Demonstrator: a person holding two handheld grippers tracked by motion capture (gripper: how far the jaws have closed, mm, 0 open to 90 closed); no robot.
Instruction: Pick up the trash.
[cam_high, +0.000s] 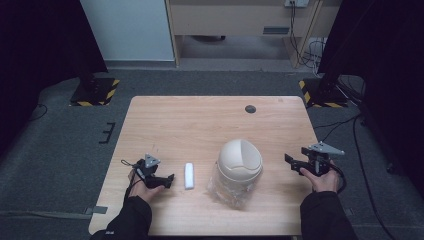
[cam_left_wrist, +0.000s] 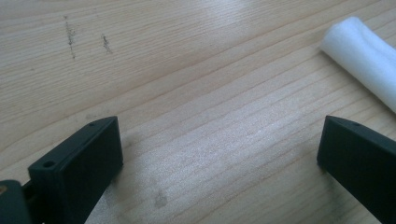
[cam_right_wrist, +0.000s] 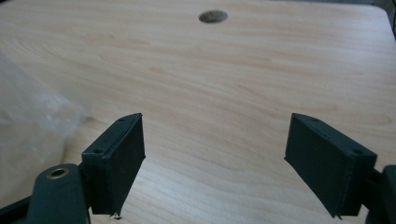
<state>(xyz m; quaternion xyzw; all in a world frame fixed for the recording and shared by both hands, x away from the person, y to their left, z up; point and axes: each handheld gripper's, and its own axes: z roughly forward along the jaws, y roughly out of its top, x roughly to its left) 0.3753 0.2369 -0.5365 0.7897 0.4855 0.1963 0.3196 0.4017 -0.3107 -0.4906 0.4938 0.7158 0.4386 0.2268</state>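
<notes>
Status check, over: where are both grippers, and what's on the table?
Left gripper open, empty, beside white foam roll. Right gripper open, empty, right of cream domed bin. Bin sits on clear plastic bag. Nothing between grippers and either item.

The person wears dark, near-black long sleeves (cam_high: 131, 218) that reach the wrists, and each hand carries a black claw topped by a grey three-cornered plate. The left claw (cam_high: 167, 181) trails a thin black cable that loops beside the wrist, and the right claw (cam_high: 292, 163) has a thicker black cable curving round the hand. Up close, the jaws are flat, matte black rectangular blocks with small screw holes near their edges, and a brass-coloured insert sits in the right claw's rounded black joint.
</notes>
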